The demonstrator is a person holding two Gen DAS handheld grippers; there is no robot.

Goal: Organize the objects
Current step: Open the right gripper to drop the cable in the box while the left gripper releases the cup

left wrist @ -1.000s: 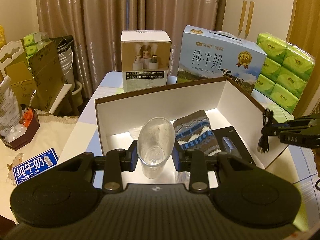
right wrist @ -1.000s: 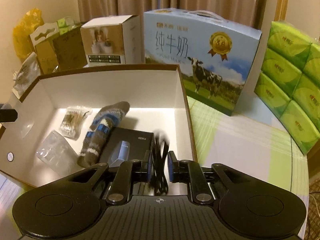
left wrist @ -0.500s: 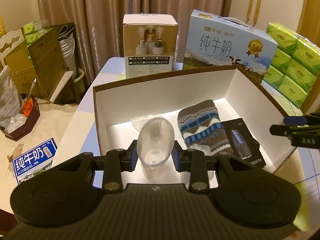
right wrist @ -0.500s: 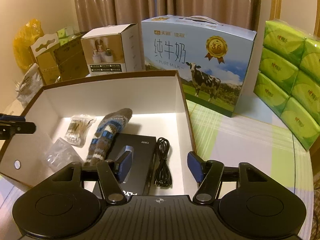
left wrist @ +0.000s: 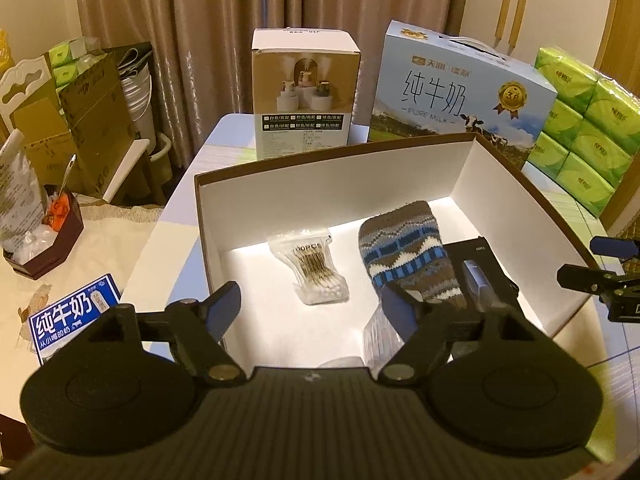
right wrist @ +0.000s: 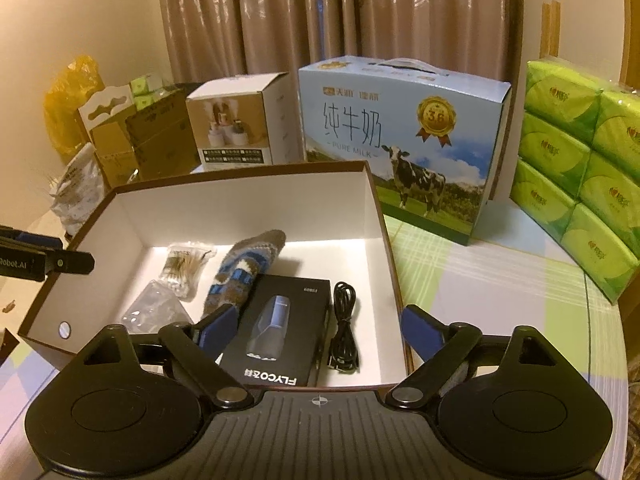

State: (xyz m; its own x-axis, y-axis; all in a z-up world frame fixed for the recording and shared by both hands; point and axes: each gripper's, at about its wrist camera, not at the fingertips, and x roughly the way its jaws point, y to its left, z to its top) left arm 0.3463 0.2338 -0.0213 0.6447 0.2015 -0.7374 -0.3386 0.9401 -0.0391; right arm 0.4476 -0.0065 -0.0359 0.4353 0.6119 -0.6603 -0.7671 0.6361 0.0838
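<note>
A white-lined open box point(left wrist: 320, 188) point(right wrist: 240, 216) holds a bag of cotton swabs point(left wrist: 316, 272) point(right wrist: 186, 268), a knitted sock point(left wrist: 404, 256) point(right wrist: 244, 276), a black shaver box point(left wrist: 484, 276) point(right wrist: 280, 336), a coiled black cable point(right wrist: 344, 328) and a clear plastic cup point(left wrist: 376, 340) point(right wrist: 150, 310) lying on its side. My left gripper point(left wrist: 310, 308) point(right wrist: 60, 250) hovers over the box's near left part, its jaws opening with nothing gripped between them. Over the near right corner my right gripper point(right wrist: 320, 324) point(left wrist: 596, 262) is likewise opening, above the cable and free of it.
Behind the box stand a humidifier carton point(left wrist: 304, 88) point(right wrist: 240, 128) and a blue milk case point(left wrist: 452, 92) point(right wrist: 400, 136). Stacked green tissue packs point(left wrist: 580, 128) point(right wrist: 576, 168) line the right side. A small blue milk carton point(left wrist: 72, 316) and cardboard boxes point(left wrist: 80, 128) sit to the left.
The left gripper spread its jaws and let go of the clear cup, which now lies in the box. The right gripper released the black cable into the box and drew back slightly upward.
</note>
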